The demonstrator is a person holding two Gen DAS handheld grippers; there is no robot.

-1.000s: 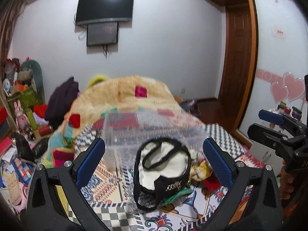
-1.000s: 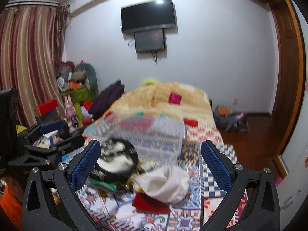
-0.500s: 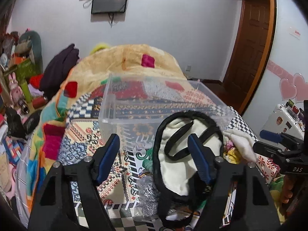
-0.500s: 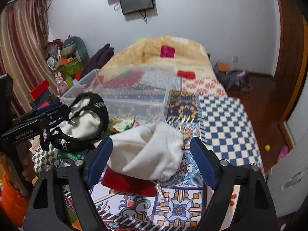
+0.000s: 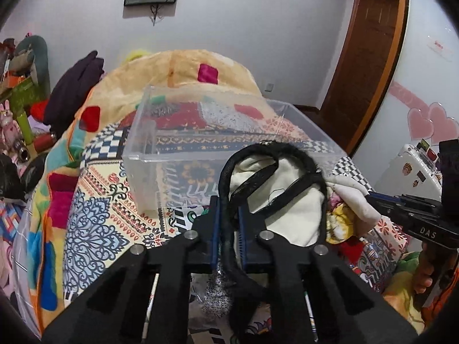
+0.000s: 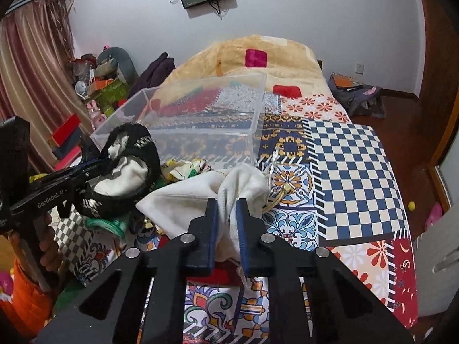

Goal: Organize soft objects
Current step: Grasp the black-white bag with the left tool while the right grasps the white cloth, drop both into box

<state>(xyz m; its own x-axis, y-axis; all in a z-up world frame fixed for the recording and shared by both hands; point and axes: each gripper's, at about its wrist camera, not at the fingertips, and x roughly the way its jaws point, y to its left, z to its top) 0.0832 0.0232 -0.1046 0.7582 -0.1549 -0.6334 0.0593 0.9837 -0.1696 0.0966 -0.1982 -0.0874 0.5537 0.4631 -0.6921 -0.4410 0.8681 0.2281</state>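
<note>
Both tools are matte black plastic with angular arms, round silver screws at the joints, and ribbed blue pads inside the fingers. The left gripper (image 5: pixel 228 223) carries white "GenRobot.AI" lettering on its side; the right gripper (image 6: pixel 226 223) reads "DAS". Bare fingers (image 6: pixel 48 250) wrap the handle, above a bright orange sleeve (image 6: pixel 21 292).
</note>
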